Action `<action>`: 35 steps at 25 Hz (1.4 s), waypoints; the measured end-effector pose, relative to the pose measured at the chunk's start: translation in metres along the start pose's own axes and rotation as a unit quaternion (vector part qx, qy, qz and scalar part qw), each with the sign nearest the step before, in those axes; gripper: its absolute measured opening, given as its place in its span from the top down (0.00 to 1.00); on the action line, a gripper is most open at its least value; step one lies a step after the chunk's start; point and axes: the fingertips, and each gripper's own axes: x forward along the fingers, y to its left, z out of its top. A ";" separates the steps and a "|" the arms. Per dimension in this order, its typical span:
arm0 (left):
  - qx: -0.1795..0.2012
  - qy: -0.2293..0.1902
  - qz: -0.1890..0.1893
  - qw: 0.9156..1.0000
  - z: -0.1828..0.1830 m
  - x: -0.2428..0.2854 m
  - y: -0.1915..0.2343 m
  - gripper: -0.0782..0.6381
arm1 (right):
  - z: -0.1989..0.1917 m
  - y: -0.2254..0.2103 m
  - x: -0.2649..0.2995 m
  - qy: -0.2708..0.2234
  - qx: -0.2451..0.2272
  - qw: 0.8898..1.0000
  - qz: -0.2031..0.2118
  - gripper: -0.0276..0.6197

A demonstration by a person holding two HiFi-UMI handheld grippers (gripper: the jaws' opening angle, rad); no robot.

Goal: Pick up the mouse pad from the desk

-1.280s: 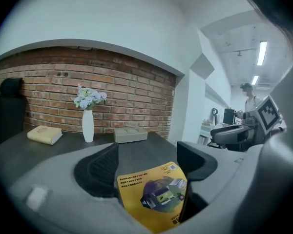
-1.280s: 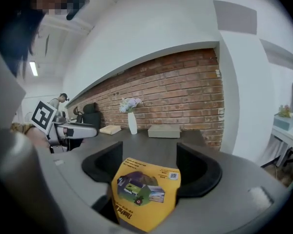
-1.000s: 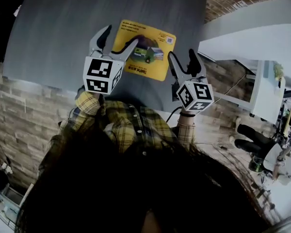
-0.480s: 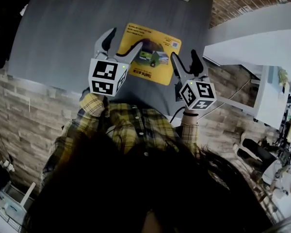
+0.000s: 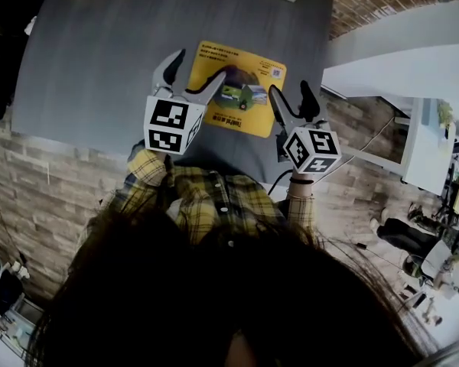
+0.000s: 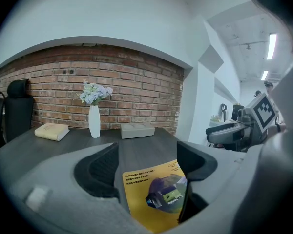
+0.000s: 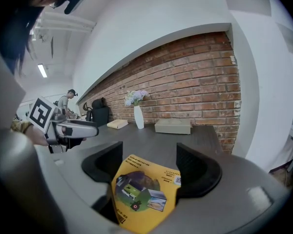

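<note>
A yellow mouse pad (image 5: 237, 82) with a printed picture lies flat on the dark grey desk (image 5: 99, 52), close to its near edge. My left gripper (image 5: 194, 73) is open at the pad's left side, and its right jaw overlaps the pad in the head view. Open as well, my right gripper (image 5: 291, 99) stands at the pad's near right corner. In the left gripper view the mouse pad (image 6: 154, 196) shows low between the spread jaws of the left gripper (image 6: 146, 165). The right gripper view has the mouse pad (image 7: 140, 193) between the jaws of the right gripper (image 7: 150, 168). Neither gripper holds anything.
A white vase with flowers (image 6: 94, 118), a cream book (image 6: 51, 131) and a grey box (image 6: 137, 129) stand at the desk's far edge along a brick wall. A dark chair (image 6: 14, 112) is at the left end. A white desk (image 5: 398, 82) lies to the right.
The head view has shifted slightly. Both grippers stay open at the pad's near side with almost no movement relative to it. The pad has not moved.
</note>
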 end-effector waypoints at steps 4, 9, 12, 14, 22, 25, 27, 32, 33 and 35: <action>-0.001 0.010 -0.003 1.000 -0.006 0.010 0.000 0.37 | -0.006 -0.003 0.007 0.010 0.004 1.000 0.002 0.46; -0.001 0.031 -0.006 1.000 -0.022 0.025 -0.004 0.37 | -0.019 -0.010 0.013 0.026 0.013 1.000 0.005 0.46; -0.004 0.048 -0.007 0.999 -0.036 0.033 -0.006 0.37 | -0.028 -0.013 0.016 0.038 0.021 0.999 0.009 0.46; -0.005 0.061 -0.005 0.998 -0.046 0.038 -0.006 0.37 | -0.034 -0.015 0.019 0.047 0.025 0.998 0.013 0.46; 0.003 0.109 0.010 0.994 -0.086 0.052 0.000 0.38 | -0.065 -0.024 0.031 0.084 0.044 0.995 0.020 0.46; 0.000 0.125 0.013 0.992 -0.099 0.056 0.003 0.38 | -0.075 -0.026 0.035 0.097 0.050 0.994 0.022 0.46; -0.001 0.135 0.015 0.991 -0.108 0.058 0.005 0.38 | -0.081 -0.026 0.037 0.105 0.054 0.993 0.024 0.46; -0.010 0.165 0.021 0.986 -0.131 0.066 0.010 0.39 | -0.100 -0.031 0.041 0.128 0.068 0.989 0.023 0.46; -0.012 0.171 0.023 0.985 -0.135 0.068 0.012 0.39 | -0.104 -0.032 0.041 0.132 0.072 0.988 0.022 0.46; -0.015 0.182 0.025 0.983 -0.144 0.070 0.014 0.39 | -0.110 -0.034 0.042 0.138 0.078 0.987 0.020 0.46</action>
